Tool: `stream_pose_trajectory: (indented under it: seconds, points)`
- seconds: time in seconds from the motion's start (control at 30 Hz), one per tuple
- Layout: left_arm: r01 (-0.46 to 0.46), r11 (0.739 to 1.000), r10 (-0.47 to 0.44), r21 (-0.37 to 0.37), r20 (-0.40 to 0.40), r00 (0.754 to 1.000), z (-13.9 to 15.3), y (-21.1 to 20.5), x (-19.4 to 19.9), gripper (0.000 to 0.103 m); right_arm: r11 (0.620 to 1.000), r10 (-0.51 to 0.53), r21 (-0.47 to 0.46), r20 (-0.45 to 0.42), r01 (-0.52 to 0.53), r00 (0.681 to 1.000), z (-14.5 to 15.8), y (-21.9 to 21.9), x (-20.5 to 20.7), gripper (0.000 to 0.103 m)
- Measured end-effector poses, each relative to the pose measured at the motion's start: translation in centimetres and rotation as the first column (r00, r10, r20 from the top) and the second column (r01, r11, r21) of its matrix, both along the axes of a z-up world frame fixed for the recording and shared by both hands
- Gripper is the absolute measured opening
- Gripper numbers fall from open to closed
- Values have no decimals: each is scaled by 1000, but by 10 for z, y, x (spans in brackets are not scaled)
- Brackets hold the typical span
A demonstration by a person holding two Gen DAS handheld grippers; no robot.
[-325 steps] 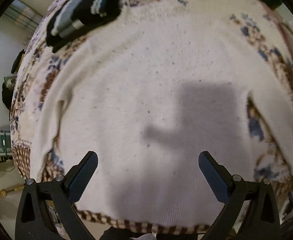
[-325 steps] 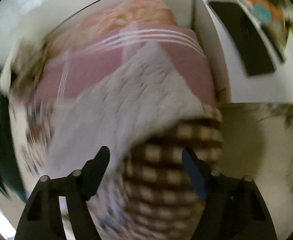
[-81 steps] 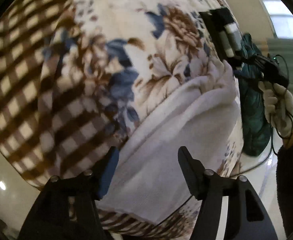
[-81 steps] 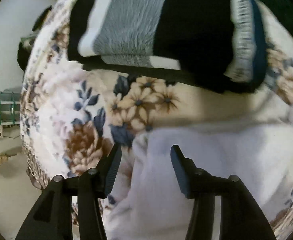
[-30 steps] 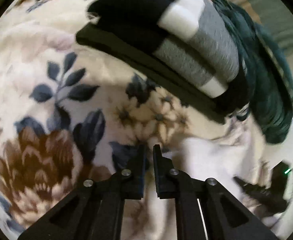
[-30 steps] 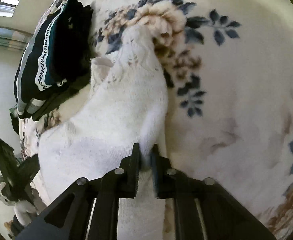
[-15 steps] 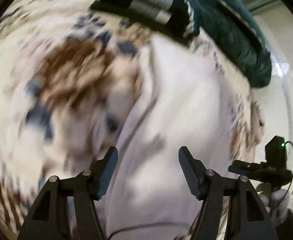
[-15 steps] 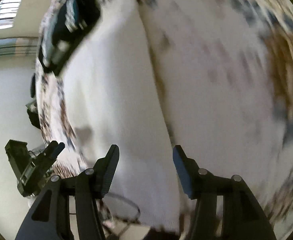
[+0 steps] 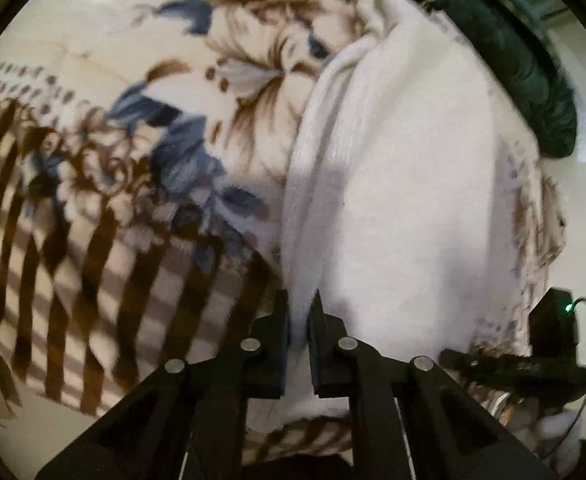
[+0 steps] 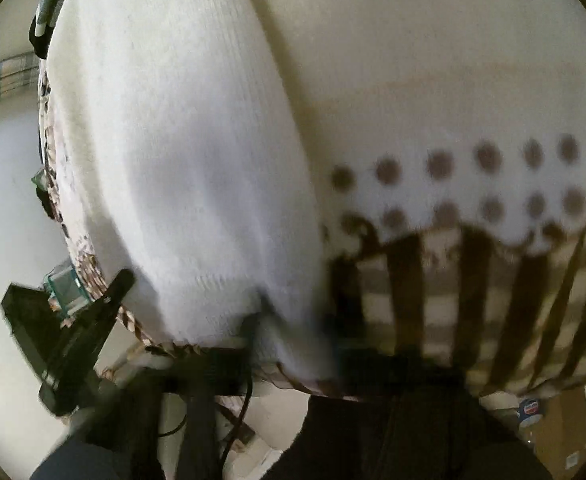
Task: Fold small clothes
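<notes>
Now the left gripper (image 9: 299, 316) pinches the white sweater's (image 9: 393, 184) edge; the right gripper's (image 10: 293, 332) state is too blurred to tell.

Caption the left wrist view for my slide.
Left gripper pinches the near edge of a folded white sweater lying on a floral blanket.

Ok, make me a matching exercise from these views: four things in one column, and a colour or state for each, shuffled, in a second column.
Things:
1. white knit garment
2. blanket
3. dark green cloth
4. left gripper

Colour or state:
A. bunched at the far edge of the bed
B. shut on a fabric edge
C. floral and brown-checked
D. plain white, lying folded lengthwise

Pairs: 1-D, 2-C, 3-A, 4-B
</notes>
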State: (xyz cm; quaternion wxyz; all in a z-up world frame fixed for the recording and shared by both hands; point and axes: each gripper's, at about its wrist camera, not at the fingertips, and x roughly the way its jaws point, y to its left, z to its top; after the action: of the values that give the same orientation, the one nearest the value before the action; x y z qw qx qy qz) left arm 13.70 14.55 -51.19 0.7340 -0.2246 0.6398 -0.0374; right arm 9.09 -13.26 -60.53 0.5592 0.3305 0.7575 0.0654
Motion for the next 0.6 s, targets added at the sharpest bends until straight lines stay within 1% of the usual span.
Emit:
stream_pose_trajectory:
  seconds: [0.07,0.13,0.17,0.2,0.23,0.3,0.33,0.37,0.4,0.43,0.47,0.5,0.53,0.6]
  points:
    - [-25,999,25,-25,22,999,13,4,-7,6,1000,-16,-7,50,17,999,14,2,-6,10]
    - [-37,999,38,-35,12,999,13,9,-11,6,1000,-8,-21,86,10,996,27,0,-14,9]
    - [-33,999,33,-27,7,999,9,14,-13,6,999,1,-37,95,3,995,30,-1,-17,9]
    - [-29,999,29,-15,1,1000,3,15,-14,6,999,5,-50,97,0,995,29,-1,-19,9]
    - [-28,999,28,-17,-15,999,-7,16,-15,6,999,6,-52,93,-1,996,27,-3,-13,9]
    - [-25,998,23,-50,-35,999,-18,18,-13,8,999,21,-38,76,-18,997,18,1,-10,10]
    - [-31,998,28,-53,-44,999,-19,22,-13,11,999,32,-21,60,-30,998,13,4,-7,11]
    - [-42,997,39,-68,-45,998,-17,24,-14,11,999,34,-20,49,-33,998,10,7,-3,15]
    - [-56,994,53,-94,-33,998,-14,28,-15,15,1000,29,-12,47,-29,998,9,11,2,18]
    - [-62,994,61,-87,-19,998,-9,32,-18,26,1000,30,4,51,-30,998,10,9,3,26]
    - [-64,994,63,-83,-8,998,-6,40,-21,32,999,34,22,63,-35,997,12,2,0,44]
    - [-65,993,66,-103,5,998,-6,44,-24,49,999,35,28,75,-37,997,15,-4,-3,50]
    - [-69,990,70,-125,5,998,-7,53,-28,60,999,33,39,95,-37,995,18,-19,-11,53]
    - [-70,981,69,-178,-16,998,-21,56,-30,60,997,39,58,100,-45,994,14,-27,-19,53]
